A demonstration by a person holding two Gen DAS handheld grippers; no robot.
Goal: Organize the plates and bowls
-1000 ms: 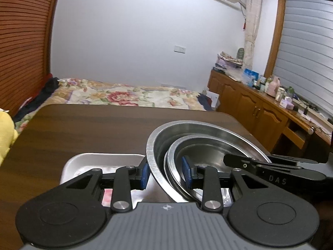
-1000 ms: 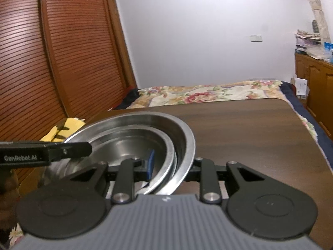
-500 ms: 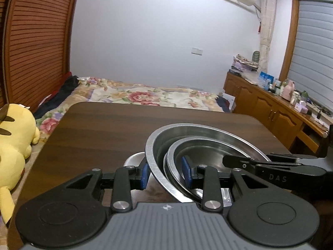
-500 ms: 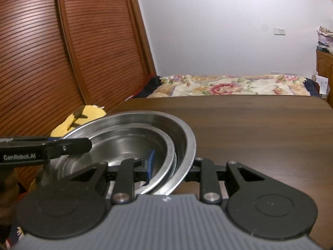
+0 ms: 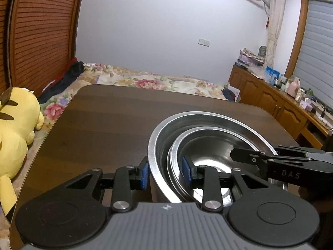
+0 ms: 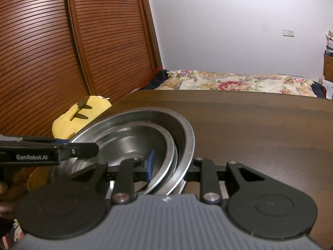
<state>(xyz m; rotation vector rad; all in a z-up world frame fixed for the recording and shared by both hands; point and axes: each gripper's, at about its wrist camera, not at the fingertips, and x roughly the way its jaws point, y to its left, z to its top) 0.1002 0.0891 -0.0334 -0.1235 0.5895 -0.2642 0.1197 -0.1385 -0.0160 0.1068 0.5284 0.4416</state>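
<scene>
Above the tabletop [image 5: 108, 120] we carry the nested steel bowls [image 5: 208, 141], left gripper [image 5: 165, 171] and right gripper [image 6: 169, 163] each clamped with fingers across opposite rims, so the stack stays level. Whether the bowls touch the tabletop is hidden; the smaller bowl's [image 6: 133, 143] base is cut off.

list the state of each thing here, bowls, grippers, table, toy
large steel bowl: tilted, rim clamped on both sides
smaller steel bowl: nested inside the large one, empty
left gripper: shut on both bowl rims
right gripper: shut on the opposite rims
table: bare dark wood ahead
yellow plush toy: lying beside the table
</scene>
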